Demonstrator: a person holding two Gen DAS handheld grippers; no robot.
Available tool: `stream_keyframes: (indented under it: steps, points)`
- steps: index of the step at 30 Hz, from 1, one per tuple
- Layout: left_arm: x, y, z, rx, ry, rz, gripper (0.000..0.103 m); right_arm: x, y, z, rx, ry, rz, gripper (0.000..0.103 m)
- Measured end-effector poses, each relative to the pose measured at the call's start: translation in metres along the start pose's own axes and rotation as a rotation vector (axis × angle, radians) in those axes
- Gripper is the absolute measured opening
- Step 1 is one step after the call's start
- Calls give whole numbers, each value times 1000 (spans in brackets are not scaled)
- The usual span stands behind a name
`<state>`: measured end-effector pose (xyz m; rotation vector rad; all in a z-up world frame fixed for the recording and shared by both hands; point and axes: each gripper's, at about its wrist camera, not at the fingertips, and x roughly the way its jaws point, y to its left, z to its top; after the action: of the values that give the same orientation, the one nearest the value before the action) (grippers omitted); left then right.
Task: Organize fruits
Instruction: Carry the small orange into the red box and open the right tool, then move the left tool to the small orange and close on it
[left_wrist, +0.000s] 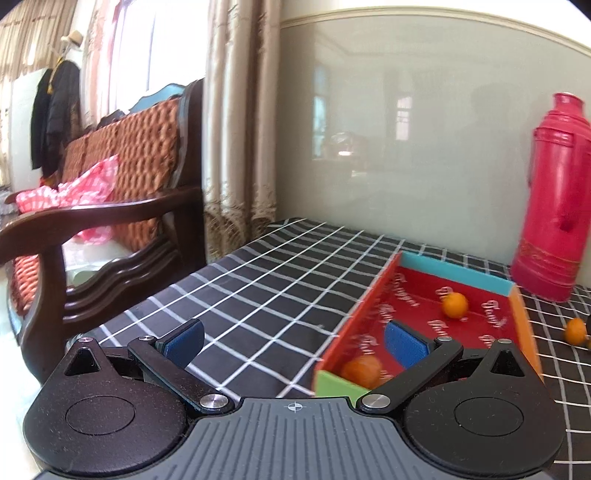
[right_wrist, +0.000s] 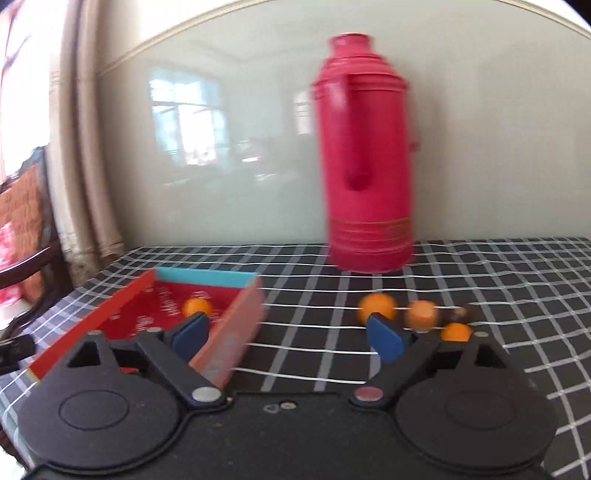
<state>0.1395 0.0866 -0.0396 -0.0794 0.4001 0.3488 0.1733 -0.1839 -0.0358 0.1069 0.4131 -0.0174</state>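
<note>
- Presently, left gripper (left_wrist: 295, 345): fingers spread, nothing between.
- Right gripper (right_wrist: 288, 334): fingers spread, empty.
- Red box (left_wrist: 413, 295) on checked tablecloth (left_wrist: 258, 280): two oranges (left_wrist: 455, 304) inside.
- Three loose oranges (right_wrist: 376, 307) beside box, before red flask (right_wrist: 365, 155).

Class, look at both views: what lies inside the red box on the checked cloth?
Two orange fruits lie inside the red box. The left tongs cover part of its near floor, so anything there cannot be seen.

Red thermos (right_wrist: 365, 155) on checked tablecloth (left_wrist: 280, 273), wooden sofa (left_wrist: 122, 206), curtain (left_wrist: 236, 122)
</note>
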Motion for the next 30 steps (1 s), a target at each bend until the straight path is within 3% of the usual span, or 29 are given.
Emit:
stream_keyframes:
  steps: [4,9,15,22,30]
  points:
    - [-12,-31,-4,64,-42,-92,103,-2,-28,-3,1,14,-162,95]
    - [-24,-85,-8,162,-40,-207,103,-15,-60,-6,-5,2,-331,97]
    - [-33,-161,-7,216,2,-325,103,-31,-107,-6,23,-19,-561,97]
    - [-37,-248,-20,305,29,-419,103,-60,-158,-6,147,-79,-774,97]
    - [-33,-305,-33,369,51,-469,102,-73,-182,-10,162,-71,-738,97]
